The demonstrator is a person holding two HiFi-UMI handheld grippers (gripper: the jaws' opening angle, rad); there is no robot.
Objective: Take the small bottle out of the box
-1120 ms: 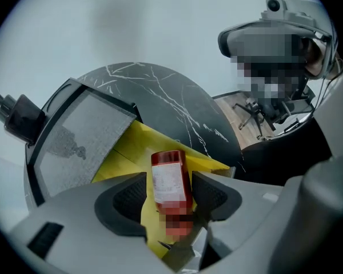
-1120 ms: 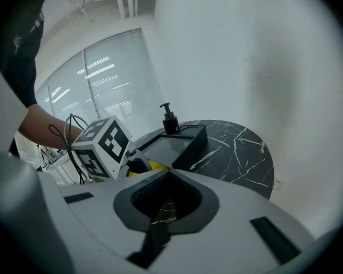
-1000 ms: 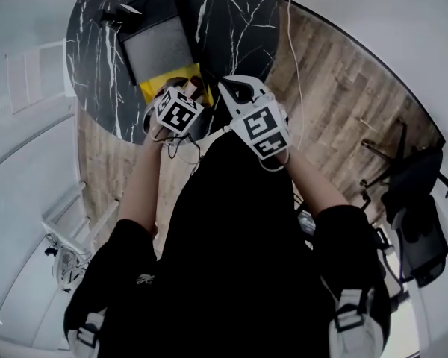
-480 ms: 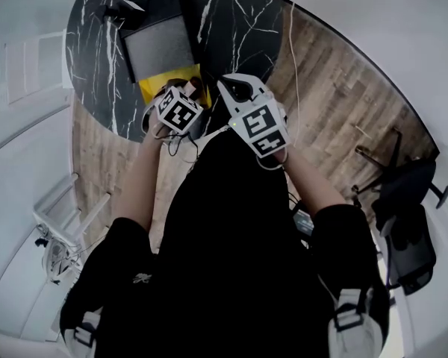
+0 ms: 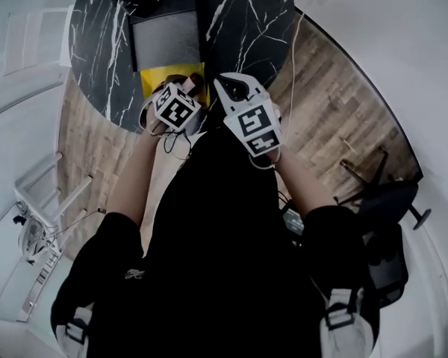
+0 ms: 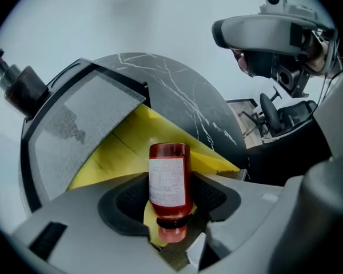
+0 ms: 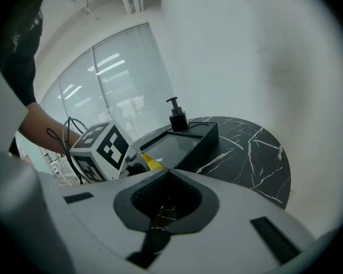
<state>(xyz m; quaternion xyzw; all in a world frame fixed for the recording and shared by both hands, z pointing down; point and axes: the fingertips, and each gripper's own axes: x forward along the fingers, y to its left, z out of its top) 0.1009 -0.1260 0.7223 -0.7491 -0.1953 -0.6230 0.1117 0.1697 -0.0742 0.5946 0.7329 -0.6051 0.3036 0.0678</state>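
Your left gripper (image 6: 170, 174) is pointing steeply down at the yellow box (image 6: 117, 153). Its fingers (image 6: 131, 197) have just been closing and are now gripping the small bottle (image 6: 169, 178) on both sides. The bottle's cap is facing the camera and its red body is showing against the box's yellow interior. Your right gripper (image 7: 167, 173) is waiting just beside, fingers clenched on nothing. Compared with 1 second ago, both grippers are keeping their stations at the near edge of the black marble surface (image 6: 177, 90). Only the head view's framing is shifting.
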